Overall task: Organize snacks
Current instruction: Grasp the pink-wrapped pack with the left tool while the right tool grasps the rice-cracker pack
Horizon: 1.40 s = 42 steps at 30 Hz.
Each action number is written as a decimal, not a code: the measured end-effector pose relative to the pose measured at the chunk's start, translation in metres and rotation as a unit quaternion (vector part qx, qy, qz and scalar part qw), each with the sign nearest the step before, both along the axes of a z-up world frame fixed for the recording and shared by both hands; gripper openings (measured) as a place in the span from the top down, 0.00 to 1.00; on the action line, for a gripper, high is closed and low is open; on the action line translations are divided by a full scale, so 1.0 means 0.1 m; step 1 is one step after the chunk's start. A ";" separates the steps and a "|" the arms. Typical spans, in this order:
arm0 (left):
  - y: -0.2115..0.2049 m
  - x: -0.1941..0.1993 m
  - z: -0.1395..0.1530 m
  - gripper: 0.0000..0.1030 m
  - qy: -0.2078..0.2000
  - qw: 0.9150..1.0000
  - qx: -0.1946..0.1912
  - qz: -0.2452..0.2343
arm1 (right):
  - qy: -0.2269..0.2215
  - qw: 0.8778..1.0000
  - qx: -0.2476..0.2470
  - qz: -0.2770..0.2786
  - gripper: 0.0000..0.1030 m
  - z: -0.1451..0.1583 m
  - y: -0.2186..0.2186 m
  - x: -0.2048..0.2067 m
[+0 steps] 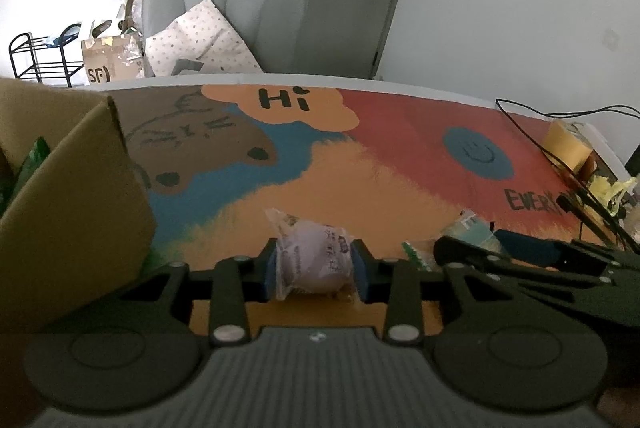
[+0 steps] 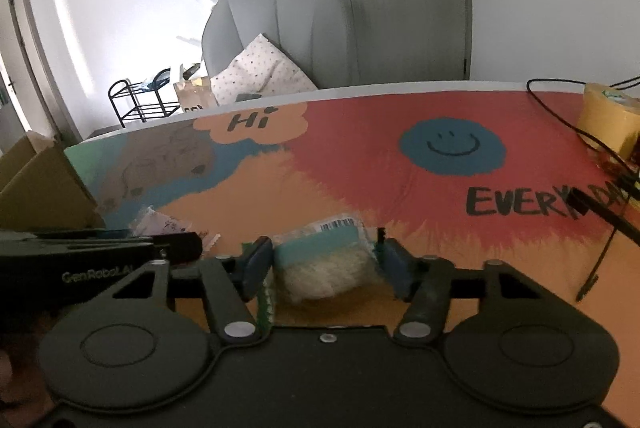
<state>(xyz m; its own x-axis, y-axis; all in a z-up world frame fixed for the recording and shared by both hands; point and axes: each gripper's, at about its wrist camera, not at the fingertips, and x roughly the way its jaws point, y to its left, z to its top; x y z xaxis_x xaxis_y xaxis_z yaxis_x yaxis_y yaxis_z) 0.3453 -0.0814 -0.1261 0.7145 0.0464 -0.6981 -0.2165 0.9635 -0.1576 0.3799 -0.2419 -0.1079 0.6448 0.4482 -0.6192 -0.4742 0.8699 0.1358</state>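
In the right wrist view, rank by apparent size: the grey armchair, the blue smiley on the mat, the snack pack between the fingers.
1. Grey armchair.
2. Blue smiley and snack pack look alike; the pack's nearness to the camera leaves their order unsure.

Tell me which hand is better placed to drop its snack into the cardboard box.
Left, probably. The left gripper pinches the purple snack right beside the cardboard box; the right gripper is farther from it.

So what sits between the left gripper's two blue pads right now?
A purple snack packet in clear wrap, pressed by both pads of the left gripper; the left wrist view shows it, above the colourful table mat.
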 end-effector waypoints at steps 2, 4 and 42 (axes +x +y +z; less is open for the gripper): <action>-0.01 -0.04 0.01 0.66 0.002 1.000 -0.002 -0.002 | 0.008 1.000 0.008 -0.003 0.51 0.00 -0.01 -0.05; -0.01 -0.10 0.01 0.66 0.003 1.000 -0.006 -0.004 | 0.012 1.000 0.012 -0.009 0.52 0.01 -0.04 -0.11; 0.07 -0.68 0.06 0.67 0.006 1.000 -0.019 -0.022 | 0.002 0.998 0.035 -0.047 0.17 0.08 -0.06 -0.77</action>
<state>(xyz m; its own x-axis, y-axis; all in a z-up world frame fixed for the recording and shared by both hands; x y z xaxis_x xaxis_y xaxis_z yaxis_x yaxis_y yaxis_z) 0.2774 -0.0745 -0.1205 0.7062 -0.0119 -0.7079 -0.1755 0.9657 -0.1912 0.3031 -0.2482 -0.1000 0.6839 0.4272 -0.5915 -0.3897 0.8992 0.1988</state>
